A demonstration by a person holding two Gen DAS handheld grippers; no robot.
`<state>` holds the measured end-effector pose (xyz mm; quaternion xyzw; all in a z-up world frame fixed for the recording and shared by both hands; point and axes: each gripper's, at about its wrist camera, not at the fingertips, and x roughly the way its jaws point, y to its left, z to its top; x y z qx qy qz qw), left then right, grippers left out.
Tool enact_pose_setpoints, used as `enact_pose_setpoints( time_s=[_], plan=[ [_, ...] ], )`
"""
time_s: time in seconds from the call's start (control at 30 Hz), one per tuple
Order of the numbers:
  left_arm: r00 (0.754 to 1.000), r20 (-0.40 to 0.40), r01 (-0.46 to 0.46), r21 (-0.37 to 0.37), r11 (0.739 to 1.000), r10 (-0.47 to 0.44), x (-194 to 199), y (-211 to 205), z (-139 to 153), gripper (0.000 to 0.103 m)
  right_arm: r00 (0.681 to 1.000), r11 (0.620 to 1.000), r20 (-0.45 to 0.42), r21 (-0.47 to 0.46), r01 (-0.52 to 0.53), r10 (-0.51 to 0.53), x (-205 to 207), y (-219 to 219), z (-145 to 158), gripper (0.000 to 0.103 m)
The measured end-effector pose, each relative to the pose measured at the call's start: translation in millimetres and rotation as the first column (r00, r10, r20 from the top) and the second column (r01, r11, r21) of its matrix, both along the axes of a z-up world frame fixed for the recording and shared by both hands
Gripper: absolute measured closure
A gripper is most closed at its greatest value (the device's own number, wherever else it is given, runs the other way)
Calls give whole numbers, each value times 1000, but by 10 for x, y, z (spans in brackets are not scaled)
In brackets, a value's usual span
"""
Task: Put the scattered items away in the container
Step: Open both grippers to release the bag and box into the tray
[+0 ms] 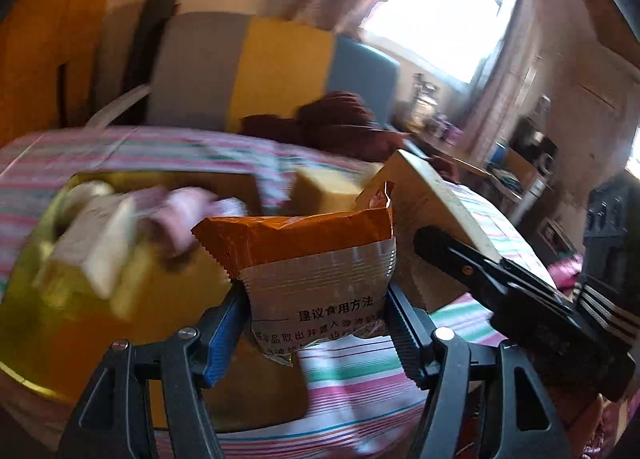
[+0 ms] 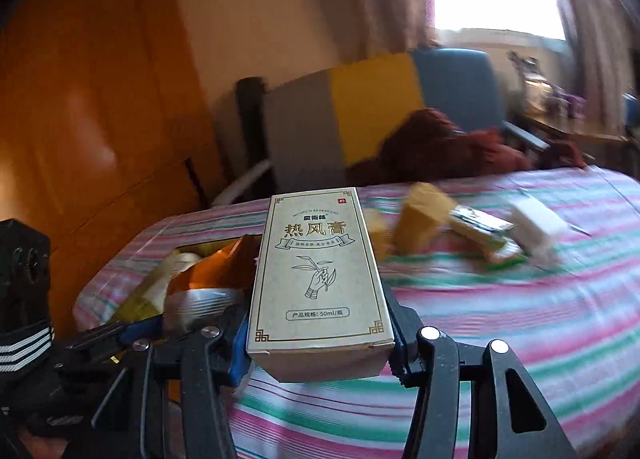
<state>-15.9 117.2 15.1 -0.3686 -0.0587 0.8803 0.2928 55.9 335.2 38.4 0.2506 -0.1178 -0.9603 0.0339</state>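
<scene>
- The left gripper (image 1: pixel 316 319) is clamped on an orange packet (image 1: pixel 312 255), its fingers pressing the packet's silver, printed end from both sides.
- The packet hangs just beside a yellow container (image 1: pixel 64 299), which sits on the striped cloth (image 1: pixel 360 391) and already holds several blurred items.
- The right gripper (image 2: pixel 320 343) is clamped on a beige box (image 2: pixel 316 271) with gold lettering and a drawn hand holding a sprig; the box stands upright between the fingers.
- From the left wrist view, the box (image 1: pixel 436 199) sits close to the right of the packet.
- Farther across the cloth lie a yellow block (image 2: pixel 420 215), a green-edged packet (image 2: pixel 480 231) and a white block (image 2: pixel 536 227), all blurred.
- A dark red garment (image 2: pixel 440 147) lies heaped behind them, before a grey, yellow and blue chair (image 2: pixel 372 111).
</scene>
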Motion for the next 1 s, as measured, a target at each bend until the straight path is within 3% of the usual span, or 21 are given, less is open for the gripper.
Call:
enact_pose_setpoints(
  time_s=[0.2, 0.27, 0.33, 0.43, 0.57, 0.67, 0.83, 1.0],
  plan=[
    [989, 67, -126, -79, 989, 132, -411, -465, -234, 34, 990, 991, 51, -20, -134, 135, -371, -602, -75, 49],
    [973, 151, -159, -104, 982, 174, -633, -567, -362, 33, 983, 986, 78, -21, -165, 166, -531, -778, -129, 49],
    [950, 236, -186, -92, 978, 203, -754, -693, -456, 34, 979, 985, 110, -1, -171, 170, -699, -953, -223, 48],
    [928, 290, -237, -29, 971, 235, -793, -888, -506, 33, 970, 984, 171, 14, -180, 175, -884, -1109, -364, 46],
    [929, 271, -272, 33, 962, 254, -733, -1041, -435, 33, 974, 985, 147, -8, -173, 172, -754, -1048, -421, 33],
    [935, 246, -275, 53, 960, 254, -690, -1044, -366, 33, 978, 987, 133, -1, -162, 161, -667, -980, -409, 33],
    [951, 182, -254, 3, 967, 250, -646, -933, -335, 33, 979, 988, 138, 14, -156, 153, -574, -934, -391, 33],
    [952, 195, -228, -54, 972, 235, -700, -824, -462, 34, 973, 976, 138, 94, -199, 185, -482, -1059, -363, 42]
  ],
)
